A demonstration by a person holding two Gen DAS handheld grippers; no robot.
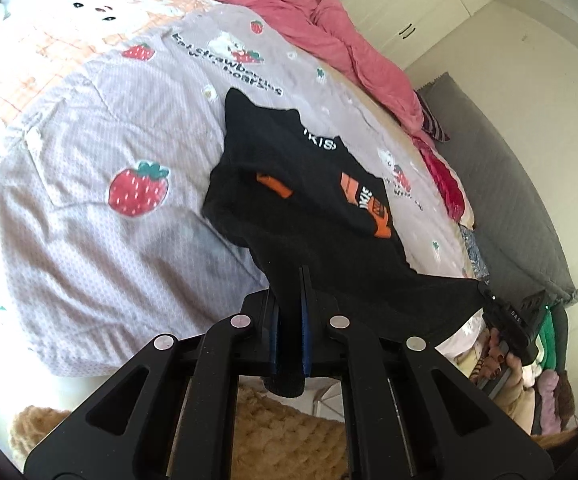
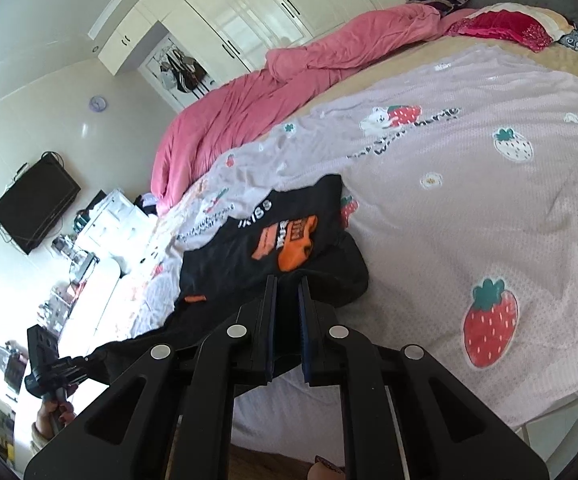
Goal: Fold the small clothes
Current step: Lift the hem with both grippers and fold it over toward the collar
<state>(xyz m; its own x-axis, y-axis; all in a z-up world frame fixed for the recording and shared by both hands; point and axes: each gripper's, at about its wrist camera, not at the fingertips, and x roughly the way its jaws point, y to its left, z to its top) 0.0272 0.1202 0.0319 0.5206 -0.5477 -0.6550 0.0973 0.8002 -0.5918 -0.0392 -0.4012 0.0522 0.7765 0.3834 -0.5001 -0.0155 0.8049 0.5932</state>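
A small black garment [image 1: 309, 200] with orange and white print hangs stretched between my two grippers over the near edge of the bed. Its far part rests on the lilac strawberry bedspread [image 1: 101, 128]. My left gripper [image 1: 289, 284] is shut on one near corner of the black cloth. My right gripper [image 2: 287, 292] is shut on the other near corner of the same garment [image 2: 273, 236]. In the left wrist view the right gripper [image 1: 509, 316] shows at the right, held by a hand. In the right wrist view the left gripper [image 2: 49, 364] shows at the lower left.
A pink duvet [image 2: 249, 108] lies bunched along the far side of the bed. Red and patterned pillows [image 2: 509, 26] sit at the head by a grey headboard [image 1: 509, 184]. White wardrobes [image 2: 257, 8] and a wall TV [image 2: 35, 204] stand beyond. A brown fluffy rug [image 1: 281, 432] lies below.
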